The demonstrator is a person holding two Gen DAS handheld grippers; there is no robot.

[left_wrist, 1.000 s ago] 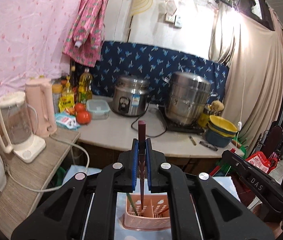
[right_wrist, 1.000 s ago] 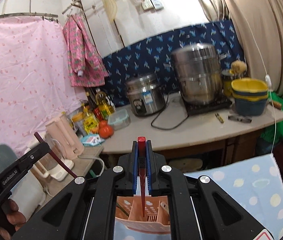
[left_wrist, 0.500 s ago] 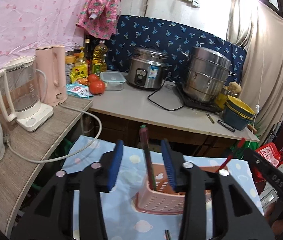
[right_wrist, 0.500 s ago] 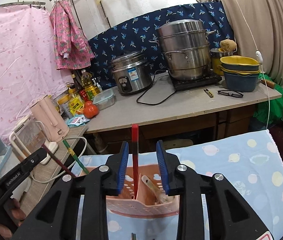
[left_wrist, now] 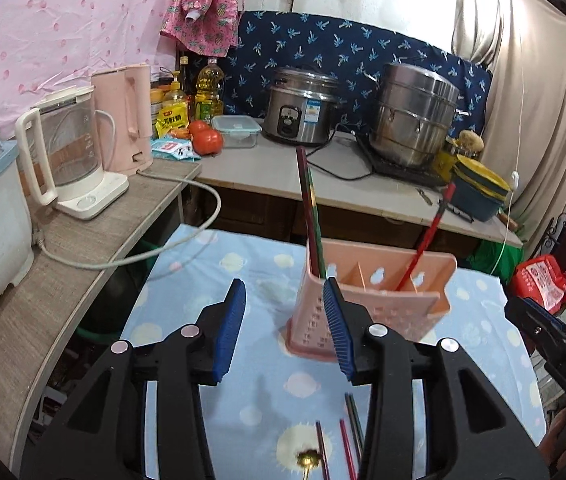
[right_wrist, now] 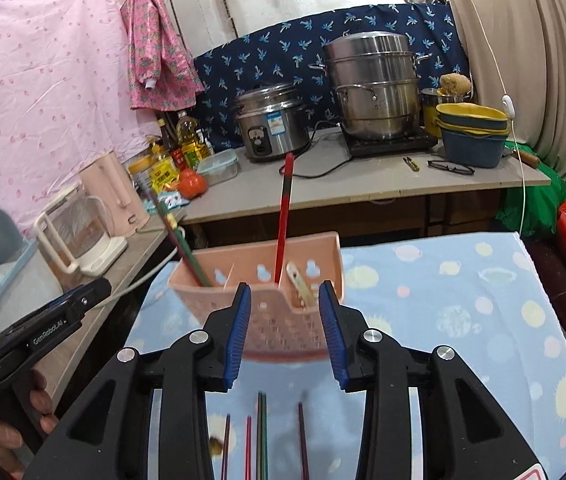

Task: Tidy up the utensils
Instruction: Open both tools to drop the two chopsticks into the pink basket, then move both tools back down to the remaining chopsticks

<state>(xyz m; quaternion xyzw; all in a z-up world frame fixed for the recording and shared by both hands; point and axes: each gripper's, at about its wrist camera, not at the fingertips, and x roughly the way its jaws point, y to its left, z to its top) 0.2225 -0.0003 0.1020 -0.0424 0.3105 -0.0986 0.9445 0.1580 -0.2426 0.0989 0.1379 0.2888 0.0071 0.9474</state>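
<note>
A pink slotted basket (left_wrist: 379, 292) stands on the blue dotted cloth (left_wrist: 199, 296). Its left compartment holds a dark red and a green chopstick (left_wrist: 309, 208). A red chopstick (right_wrist: 285, 216) leans in another, beside a pale wooden handle (right_wrist: 299, 282). My left gripper (left_wrist: 284, 300) is open and empty, just in front of the basket's left corner. My right gripper (right_wrist: 285, 292) is low before the basket (right_wrist: 267, 276), its jaws opening with nothing pressed between the pads. Several loose chopsticks (right_wrist: 261, 432) lie on the cloth under both grippers. A hand (right_wrist: 11, 420) holds the left gripper.
Behind the cloth runs a counter with a rice cooker (left_wrist: 303, 112), a steel steamer pot (left_wrist: 415, 116), tomatoes (left_wrist: 207, 140) and stacked bowls (right_wrist: 473, 132). A glass kettle (left_wrist: 71, 148) and its cable (left_wrist: 187, 240) sit on the wooden ledge at the left.
Both grippers were shut on upright chopsticks above the basket. They have opened, let the chopsticks drop into the basket, and sunk back towards the cloth.
</note>
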